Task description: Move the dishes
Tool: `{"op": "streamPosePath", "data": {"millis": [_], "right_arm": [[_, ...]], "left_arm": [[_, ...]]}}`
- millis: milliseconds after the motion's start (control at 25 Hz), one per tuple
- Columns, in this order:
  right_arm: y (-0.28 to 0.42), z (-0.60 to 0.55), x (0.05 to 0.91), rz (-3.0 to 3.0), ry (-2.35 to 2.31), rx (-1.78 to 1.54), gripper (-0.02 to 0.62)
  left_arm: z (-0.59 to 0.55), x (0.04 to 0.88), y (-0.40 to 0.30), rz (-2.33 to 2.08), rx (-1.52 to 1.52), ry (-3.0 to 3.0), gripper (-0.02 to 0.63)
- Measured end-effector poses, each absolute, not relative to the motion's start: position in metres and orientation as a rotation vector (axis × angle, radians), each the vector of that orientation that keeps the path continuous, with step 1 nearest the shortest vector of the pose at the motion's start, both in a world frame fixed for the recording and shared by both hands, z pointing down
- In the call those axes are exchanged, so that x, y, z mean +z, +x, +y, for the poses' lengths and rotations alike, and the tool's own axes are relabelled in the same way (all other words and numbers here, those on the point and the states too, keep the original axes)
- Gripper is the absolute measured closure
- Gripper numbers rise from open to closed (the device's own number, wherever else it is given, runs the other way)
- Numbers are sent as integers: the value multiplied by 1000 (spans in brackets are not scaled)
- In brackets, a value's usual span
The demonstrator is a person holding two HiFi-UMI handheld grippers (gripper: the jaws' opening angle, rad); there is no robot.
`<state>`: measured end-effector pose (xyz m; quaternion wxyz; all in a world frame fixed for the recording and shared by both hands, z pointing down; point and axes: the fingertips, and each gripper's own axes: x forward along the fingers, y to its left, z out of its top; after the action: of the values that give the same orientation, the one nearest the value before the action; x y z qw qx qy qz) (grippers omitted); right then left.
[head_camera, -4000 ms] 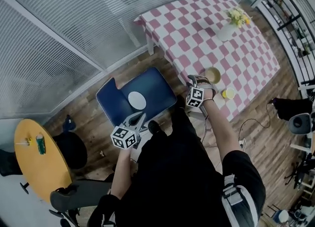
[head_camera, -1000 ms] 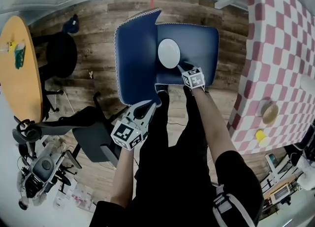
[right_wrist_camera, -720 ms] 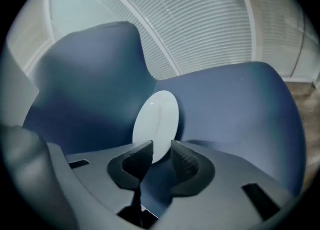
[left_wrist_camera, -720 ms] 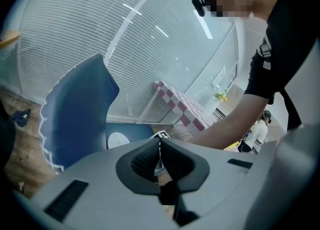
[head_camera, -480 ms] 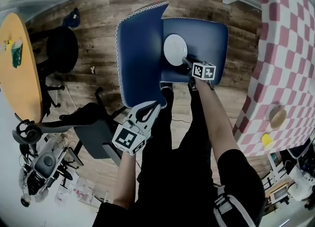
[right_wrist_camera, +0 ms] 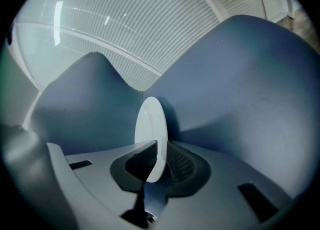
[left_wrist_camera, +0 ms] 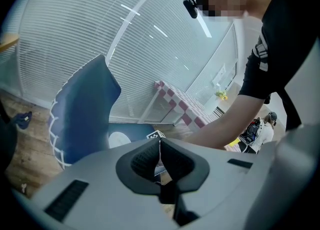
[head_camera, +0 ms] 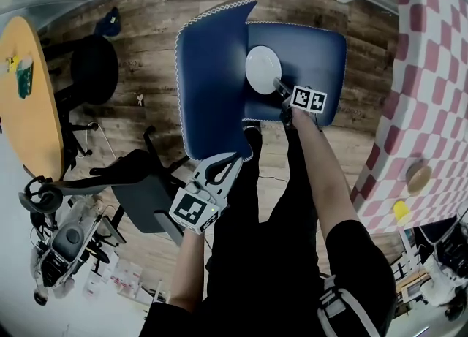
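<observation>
White round plate (head_camera: 262, 69) lies on dark-blue padded chair seat (head_camera: 318, 47); right claw (head_camera: 278, 85), just closing, pinches its near rim. Left claw (head_camera: 216, 170) closed, empty.

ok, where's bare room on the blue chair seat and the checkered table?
Chair seat: bare between the white plate and the seat's right edge; crowded at the plate's near rim, where the right gripper has just closed on it. Checkered table: bare beyond the bowl and yellow object by its near edge.
</observation>
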<state>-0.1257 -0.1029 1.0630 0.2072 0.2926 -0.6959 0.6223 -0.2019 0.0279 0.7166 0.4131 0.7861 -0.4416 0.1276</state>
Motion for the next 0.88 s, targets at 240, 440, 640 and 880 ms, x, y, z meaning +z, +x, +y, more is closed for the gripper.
{"op": "streamPosePath", "data": {"millis": [240, 440, 640, 880], "right_arm": [[-127, -101, 1052, -1964, 801, 1807, 554], [-130, -101, 1021, -1995, 809, 1820, 565], [-128, -101, 999, -1985, 844, 1850, 563], [-120, -95, 967, -1994, 877, 1832, 563]], "left_arm": [[29, 719, -202, -1104, 328, 1980, 581], [32, 721, -193, -1053, 377, 1996, 581], [23, 710, -189, -1031, 353, 2017, 581], [29, 697, -189, -983, 431, 2074, 581]]}}
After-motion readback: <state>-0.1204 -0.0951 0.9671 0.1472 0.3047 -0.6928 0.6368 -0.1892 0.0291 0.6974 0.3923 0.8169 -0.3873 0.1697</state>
